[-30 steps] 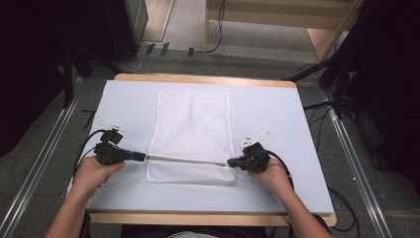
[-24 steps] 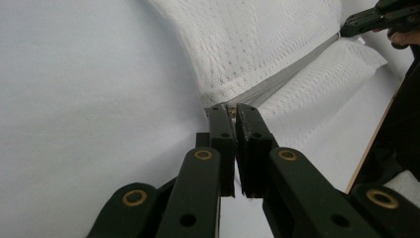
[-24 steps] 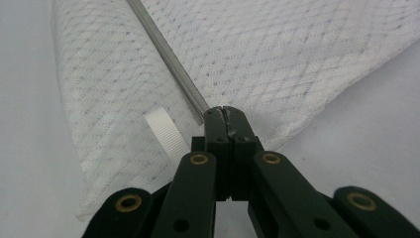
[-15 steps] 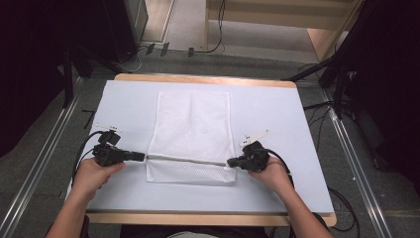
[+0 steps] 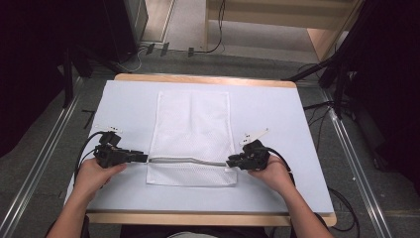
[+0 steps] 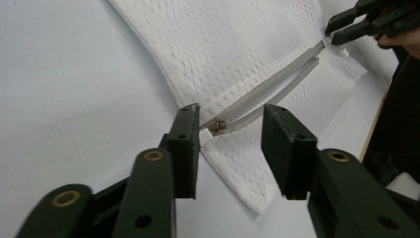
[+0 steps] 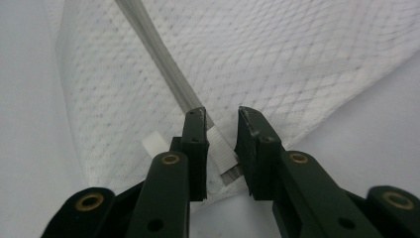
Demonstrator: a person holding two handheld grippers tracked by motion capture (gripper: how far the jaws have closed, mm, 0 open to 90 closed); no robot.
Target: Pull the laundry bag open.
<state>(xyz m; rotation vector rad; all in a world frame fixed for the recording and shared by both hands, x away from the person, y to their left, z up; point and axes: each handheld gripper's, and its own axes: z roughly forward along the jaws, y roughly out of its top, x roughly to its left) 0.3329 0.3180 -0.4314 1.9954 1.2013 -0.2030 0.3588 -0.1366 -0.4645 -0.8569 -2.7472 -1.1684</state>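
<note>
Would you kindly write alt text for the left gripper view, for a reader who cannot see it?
The left gripper, its two black fingers apart, frames the brass zipper pull at one end of a white mesh bag lying on a pale table. At the zipper's far end is the right gripper.

One mesh bag [image 5: 192, 139], one zipper [image 5: 190, 160], two grippers

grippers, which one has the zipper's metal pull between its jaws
The left gripper: the brass zipper pull sits in its open jaws. The right gripper has a white fabric tab instead.
</note>
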